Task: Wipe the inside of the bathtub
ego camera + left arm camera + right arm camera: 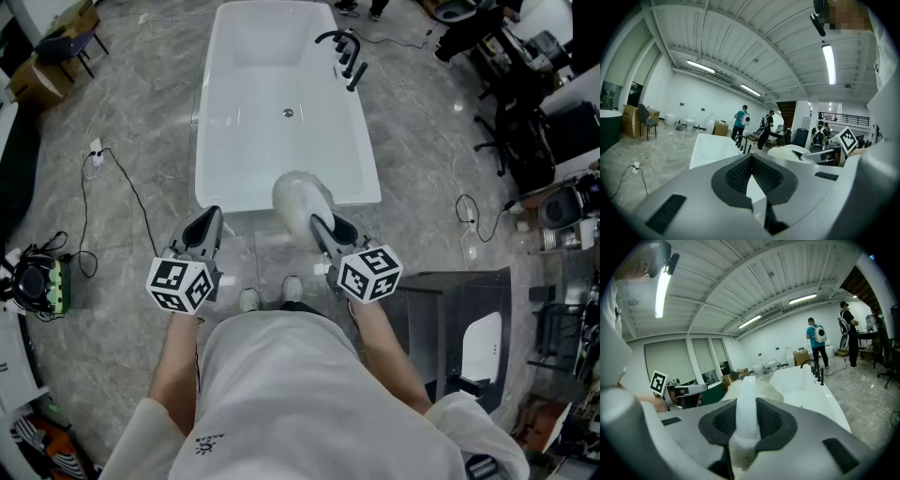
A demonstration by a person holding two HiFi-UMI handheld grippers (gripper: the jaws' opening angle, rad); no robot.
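The white bathtub (211, 112) stands lengthwise ahead of me, with a black faucet (345, 52) on its far right rim and a drain (289, 113) in the floor. My right gripper (320, 226) is shut on the white handle (746, 420) of a fluffy white wiping pad (300, 199), which hangs over the tub's near rim. My left gripper (211, 219) is shut and empty, over the floor just short of the tub's near left corner. The left gripper view looks past that gripper (751, 158) to the tub (712, 147) and the pad (787, 152).
On the floor to the left lies a cable with a power strip (96, 159), and a headset device (37, 281) further left. A dark stand (459, 319) is at my right. Office chairs (525, 122) crowd the upper right. People (740, 122) stand beyond the tub.
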